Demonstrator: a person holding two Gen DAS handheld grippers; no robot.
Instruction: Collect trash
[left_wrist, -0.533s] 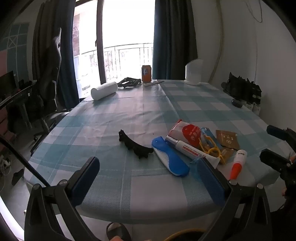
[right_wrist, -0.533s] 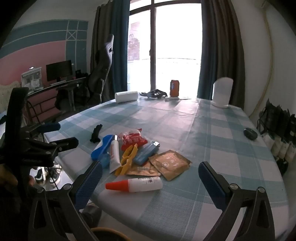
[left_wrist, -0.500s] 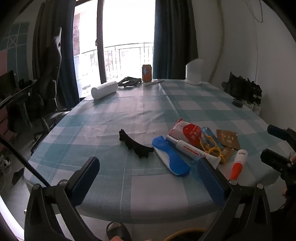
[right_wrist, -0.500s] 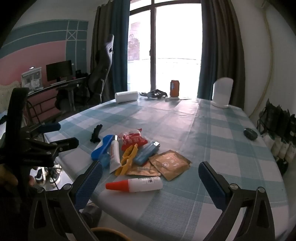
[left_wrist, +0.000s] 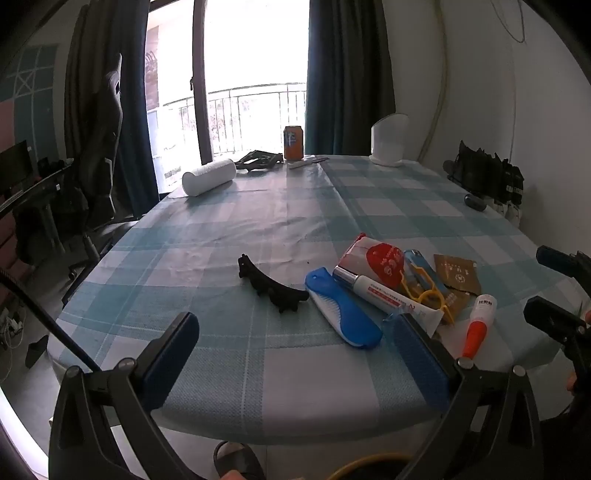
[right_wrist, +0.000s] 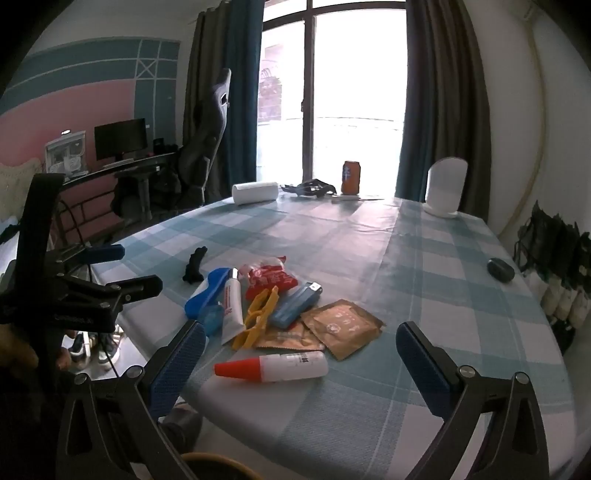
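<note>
A pile of small items lies near the table's front edge: a red-and-white wrapper (left_wrist: 376, 256) (right_wrist: 269, 276), brown sachets (left_wrist: 457, 273) (right_wrist: 341, 323), a white tube (left_wrist: 384, 293) (right_wrist: 232, 304), a blue comb (left_wrist: 341, 312) (right_wrist: 207, 290), a yellow clip (left_wrist: 424, 291) (right_wrist: 258, 317), a blue lighter (right_wrist: 297, 304), a glue bottle with a red cap (left_wrist: 478, 325) (right_wrist: 273, 367) and a black hair clip (left_wrist: 271, 284) (right_wrist: 194, 264). My left gripper (left_wrist: 295, 354) is open and empty before the pile. My right gripper (right_wrist: 301, 363) is open and empty, with the glue bottle between its fingers.
The checked tablecloth (left_wrist: 258, 206) covers the table. At the far end stand an orange can (left_wrist: 293, 143) (right_wrist: 351, 177), a paper towel roll (left_wrist: 208, 181) (right_wrist: 255, 192), a white container (left_wrist: 388, 144) (right_wrist: 445, 192) and black items (left_wrist: 258, 160). A black mouse (right_wrist: 500, 269) lies right. An office chair (left_wrist: 99, 147) stands left.
</note>
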